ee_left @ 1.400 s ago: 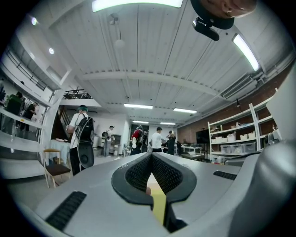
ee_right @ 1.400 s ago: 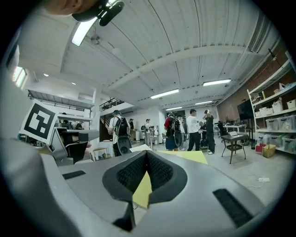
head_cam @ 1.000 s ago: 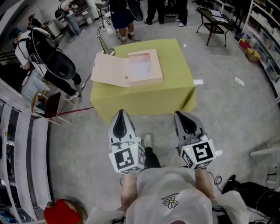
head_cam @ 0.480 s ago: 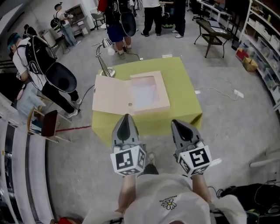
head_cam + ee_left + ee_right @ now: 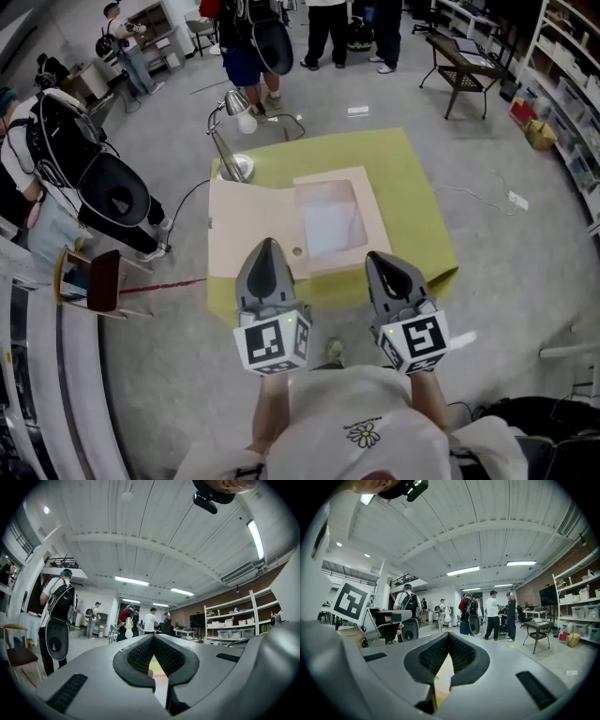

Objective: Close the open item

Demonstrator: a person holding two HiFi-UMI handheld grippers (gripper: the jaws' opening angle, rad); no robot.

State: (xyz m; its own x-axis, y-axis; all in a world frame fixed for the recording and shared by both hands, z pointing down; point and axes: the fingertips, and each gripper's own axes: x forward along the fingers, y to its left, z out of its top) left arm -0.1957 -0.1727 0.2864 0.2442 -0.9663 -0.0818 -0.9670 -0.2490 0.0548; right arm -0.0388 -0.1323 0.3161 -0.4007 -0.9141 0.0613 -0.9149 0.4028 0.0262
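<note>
A pale pink box (image 5: 373,228) lies open on the yellow-green table (image 5: 412,183). Its shallow tray has a white inside, and its flat lid (image 5: 246,227) is folded out to the left, flat on the table. In the head view my left gripper (image 5: 265,247) and right gripper (image 5: 379,260) hover side by side over the table's near edge, just short of the box. Both are shut with nothing between the jaws. In the left gripper view the left gripper (image 5: 153,637) points level across the room, and in the right gripper view the right gripper (image 5: 448,635) does the same.
A desk lamp (image 5: 231,141) stands at the table's back left corner, beside the lid. A person with a backpack (image 5: 89,164) and a chair (image 5: 94,281) are at the left. More people stand behind the table. Shelves (image 5: 572,84) line the right wall.
The table and open box have come closer and lower in the head view, so the grippers now reach the table's near edge. Both grippers stay shut.
</note>
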